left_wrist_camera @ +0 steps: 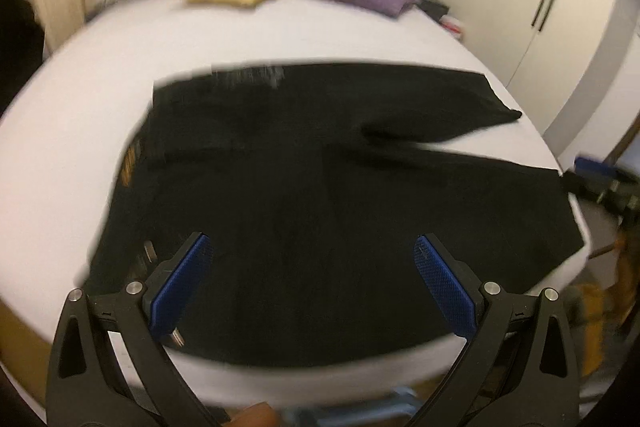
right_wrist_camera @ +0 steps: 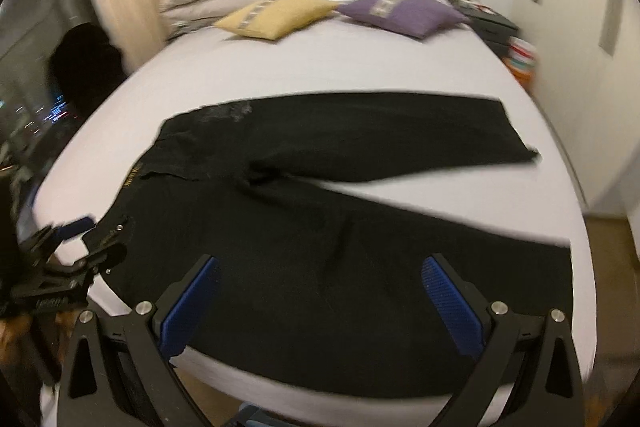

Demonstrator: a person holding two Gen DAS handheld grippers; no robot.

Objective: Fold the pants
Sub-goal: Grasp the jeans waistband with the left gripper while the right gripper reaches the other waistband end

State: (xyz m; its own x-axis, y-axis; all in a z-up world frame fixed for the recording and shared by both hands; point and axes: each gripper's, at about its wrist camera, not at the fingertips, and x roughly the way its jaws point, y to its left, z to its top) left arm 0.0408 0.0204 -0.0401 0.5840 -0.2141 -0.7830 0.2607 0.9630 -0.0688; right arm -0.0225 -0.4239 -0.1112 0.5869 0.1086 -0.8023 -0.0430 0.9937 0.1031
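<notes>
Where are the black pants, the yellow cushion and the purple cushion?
black pants (right_wrist_camera: 304,247), right wrist view, near leg.
yellow cushion (right_wrist_camera: 276,15), right wrist view, top face.
purple cushion (right_wrist_camera: 404,11), right wrist view, top face.

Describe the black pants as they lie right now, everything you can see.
The black pants lie flat and unfolded across the foot of the white bed, waistband left, legs splayed apart to the right. The dark fabric is slightly rumpled at the crotch, with gold lettering and a metal button at the waist. Neither open gripper grips them.
</notes>
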